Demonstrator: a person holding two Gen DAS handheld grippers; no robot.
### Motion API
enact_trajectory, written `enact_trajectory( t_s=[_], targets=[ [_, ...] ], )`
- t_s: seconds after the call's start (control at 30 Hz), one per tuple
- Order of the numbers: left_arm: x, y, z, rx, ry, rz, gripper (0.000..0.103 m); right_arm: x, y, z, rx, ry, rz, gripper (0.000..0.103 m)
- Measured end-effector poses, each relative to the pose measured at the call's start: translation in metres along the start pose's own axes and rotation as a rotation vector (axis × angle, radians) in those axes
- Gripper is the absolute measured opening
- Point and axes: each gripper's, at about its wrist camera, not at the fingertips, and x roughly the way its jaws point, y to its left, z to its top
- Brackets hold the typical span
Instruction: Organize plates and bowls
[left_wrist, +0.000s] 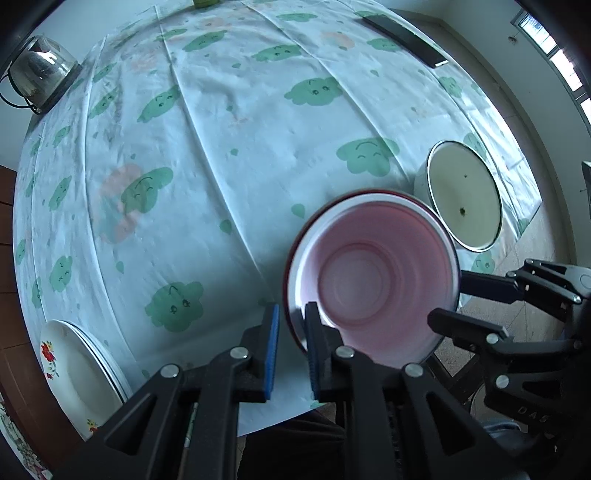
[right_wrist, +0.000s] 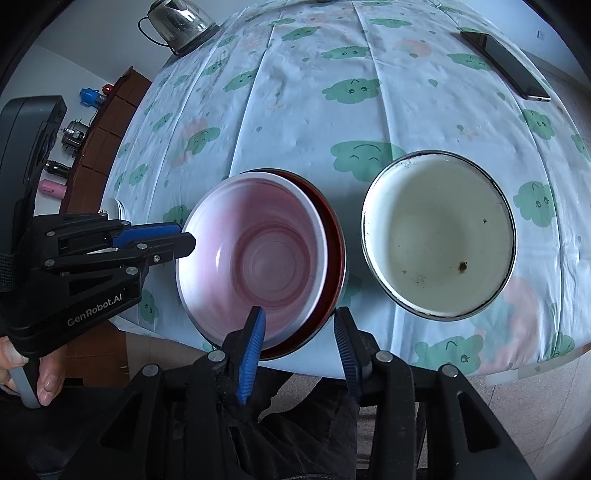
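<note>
A pink-and-white plastic bowl (left_wrist: 373, 277) (right_wrist: 255, 258) sits inside a dark red bowl (right_wrist: 332, 254) near the table's front edge. My left gripper (left_wrist: 291, 321) straddles the pink bowl's left rim, its jaws a little apart; it also shows in the right wrist view (right_wrist: 181, 236). My right gripper (right_wrist: 299, 325) is open, its jaws on either side of the stacked bowls' near rim; it also shows in the left wrist view (left_wrist: 454, 299). A cream enamel bowl (right_wrist: 439, 232) (left_wrist: 465, 195) stands to the right. White floral plates (left_wrist: 74, 365) lie at the left.
The table carries a pale cloth with green cloud prints (left_wrist: 229, 155). A glass kettle (left_wrist: 37, 70) (right_wrist: 177, 22) stands at the far left corner. A black phone (left_wrist: 406, 37) (right_wrist: 506, 64) lies at the far right. A wooden cabinet (right_wrist: 103, 136) stands left of the table.
</note>
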Motion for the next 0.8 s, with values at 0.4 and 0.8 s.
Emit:
enact_trajectory(
  t_s=[0.4,0.8],
  targets=[
    [-0.002,0.005,-0.002,-0.032,0.001,0.019,0.028,0.006,0.01,0.008,-0.026,-0.023,0.005,0.042],
    [-0.006,0.01,0.001,-0.054,-0.012,0.036,0.044,0.005,0.009,0.005,-0.021,-0.021,0.009,0.042]
  ],
)
